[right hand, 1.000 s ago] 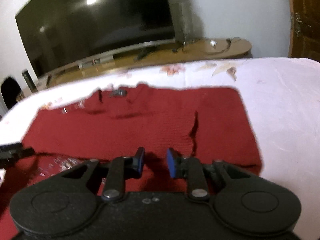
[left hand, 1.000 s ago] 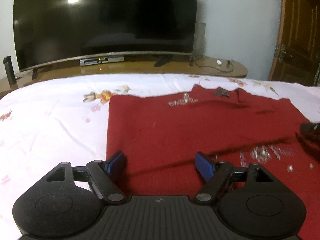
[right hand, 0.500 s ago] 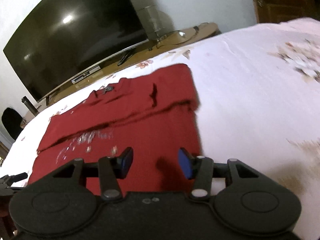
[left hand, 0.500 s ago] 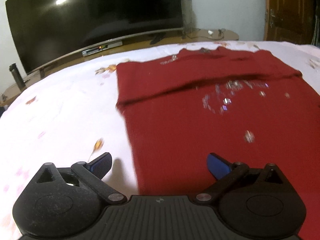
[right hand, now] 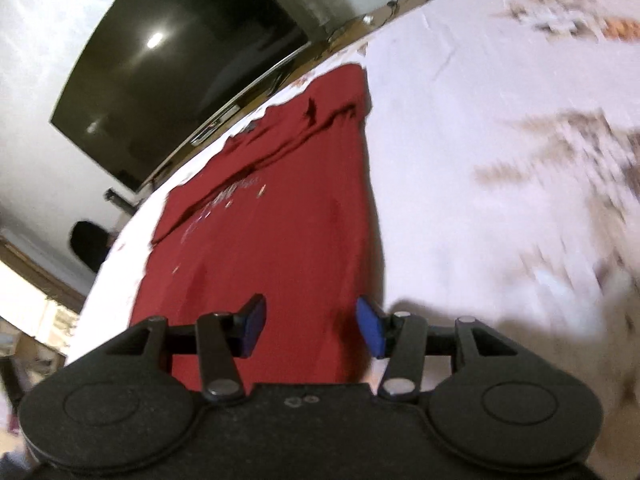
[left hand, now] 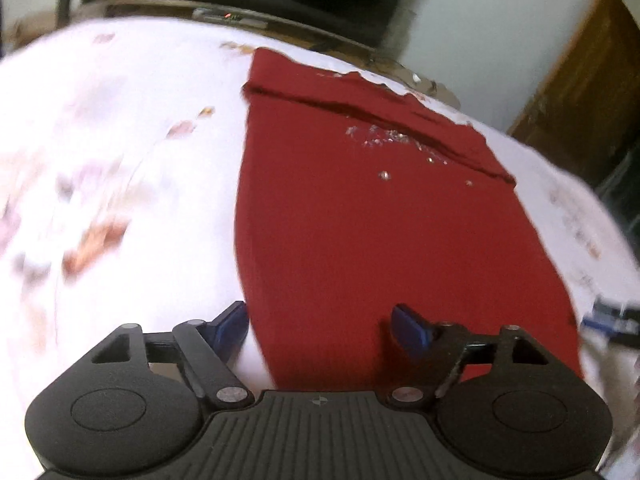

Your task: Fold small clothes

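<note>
Red garment [left hand: 384, 240] flat, top folded, maybe sequinned, left gripper [left hand: 320, 326] closing empty, right gripper [right hand: 310, 326] released

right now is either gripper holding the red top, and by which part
Nothing is held. The left gripper, its jaws closing, straddles the left edge of the red top; the right gripper stands open over its right edge.

Big dark TV [right hand: 176, 80] at 10–11 o'clock in the right wrist view, a ceiling lamp's glare reflected on the screen, w/ a pale wall [right hand: 36, 60] behind it. It stands on a low wooden TV stand [left hand: 168, 6] running across 12 o'clock in the left wrist view; brown wooden door [left hand: 580, 80] at 2 o'clock. Bed w/ white floral sheet [right hand: 480, 160] fills the foreground, pattern blurred.
</note>
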Tool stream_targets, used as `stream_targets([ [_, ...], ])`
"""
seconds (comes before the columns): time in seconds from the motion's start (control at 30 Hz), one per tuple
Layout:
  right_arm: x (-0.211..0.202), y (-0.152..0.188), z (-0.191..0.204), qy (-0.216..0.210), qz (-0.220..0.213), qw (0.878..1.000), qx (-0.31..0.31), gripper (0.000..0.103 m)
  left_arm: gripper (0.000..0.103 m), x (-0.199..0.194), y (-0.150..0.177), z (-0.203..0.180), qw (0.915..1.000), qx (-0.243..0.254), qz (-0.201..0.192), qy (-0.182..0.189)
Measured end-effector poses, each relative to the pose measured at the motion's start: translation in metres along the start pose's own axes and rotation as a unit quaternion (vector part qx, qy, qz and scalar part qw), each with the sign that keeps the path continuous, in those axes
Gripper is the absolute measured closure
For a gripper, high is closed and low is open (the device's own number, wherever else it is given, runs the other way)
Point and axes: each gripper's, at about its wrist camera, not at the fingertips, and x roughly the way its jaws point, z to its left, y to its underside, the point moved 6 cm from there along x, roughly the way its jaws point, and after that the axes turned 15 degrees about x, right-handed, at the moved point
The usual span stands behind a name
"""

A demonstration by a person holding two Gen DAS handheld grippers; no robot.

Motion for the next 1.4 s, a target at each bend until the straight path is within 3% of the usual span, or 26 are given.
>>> stream_targets([
  [0.2, -0.018, 0.032, -0.025, -0.028, 0.047, 0.998, 0.040, 0.051, 0.025, -0.013, 0.029, 0.010, 0.9925, -0.102, -0.014, 0.065],
  [0.3, -0.008, 0.038, -0.029, -0.058, 0.069, 0.993, 0.073, 0.054, 0.027, -0.008, 0.034, 0.011, 0.9911, -0.114, -0.009, 0.068],
  [0.47, 0.014, 0.034, -0.026, -0.086, 0.090, 0.988, 0.094, 0.072, 0.031, -0.005, 0.029, 0.010, 0.9895, -0.117, 0.004, 0.084],
  [0.53, 0.020, 0.033, -0.022, -0.094, 0.099, 0.986, 0.096, 0.073, 0.036, -0.003, 0.030, 0.017, 0.9843, -0.139, -0.002, 0.109],
  [0.57, 0.022, 0.033, -0.019, -0.095, 0.101, 0.986, 0.090, 0.073, 0.046, -0.002, 0.033, 0.020, 0.9802, -0.156, -0.003, 0.122],
  [0.63, 0.021, 0.037, -0.017, -0.094, 0.104, 0.987, 0.082, 0.074, 0.056, -0.003, 0.041, 0.023, 0.9709, -0.190, -0.003, 0.147],
  [0.83, 0.019, 0.042, -0.019, -0.092, 0.115, 0.985, 0.086, 0.076, 0.058, -0.010, 0.065, 0.031, 0.9546, -0.246, -0.036, 0.165],
  [0.9, 0.019, 0.041, -0.023, -0.096, 0.117, 0.984, 0.098, 0.076, 0.058, -0.012, 0.065, 0.033, 0.9575, -0.237, -0.035, 0.161],
  [1.03, 0.025, 0.040, -0.025, -0.092, 0.122, 0.983, 0.099, 0.081, 0.058, -0.007, 0.057, 0.024, 0.9717, -0.187, -0.028, 0.141],
  [1.1, 0.028, 0.041, -0.024, -0.084, 0.118, 0.985, 0.091, 0.090, 0.098, -0.004, 0.051, 0.025, 0.9774, -0.174, -0.033, 0.115],
  [1.13, 0.029, 0.040, -0.023, -0.077, 0.113, 0.987, 0.081, 0.098, 0.101, -0.005, 0.051, 0.027, 0.9774, -0.181, -0.045, 0.100],
  [1.2, 0.023, 0.037, -0.019, -0.071, 0.094, 0.991, 0.058, 0.098, 0.101, -0.026, 0.047, 0.032, 0.9598, -0.214, -0.126, 0.131],
  [1.27, 0.005, 0.033, -0.006, -0.094, 0.074, 0.992, 0.032, 0.098, 0.101, -0.042, 0.042, 0.030, 0.9567, -0.210, -0.148, 0.137],
  [1.33, -0.007, 0.031, 0.005, -0.093, 0.061, 0.994, 0.001, 0.098, 0.101, -0.039, 0.049, 0.031, 0.9631, -0.202, -0.124, 0.128],
  [1.4, -0.010, 0.031, 0.002, -0.083, 0.057, 0.995, -0.010, 0.098, 0.101, -0.018, 0.066, 0.035, 0.9749, -0.191, -0.058, 0.098],
])
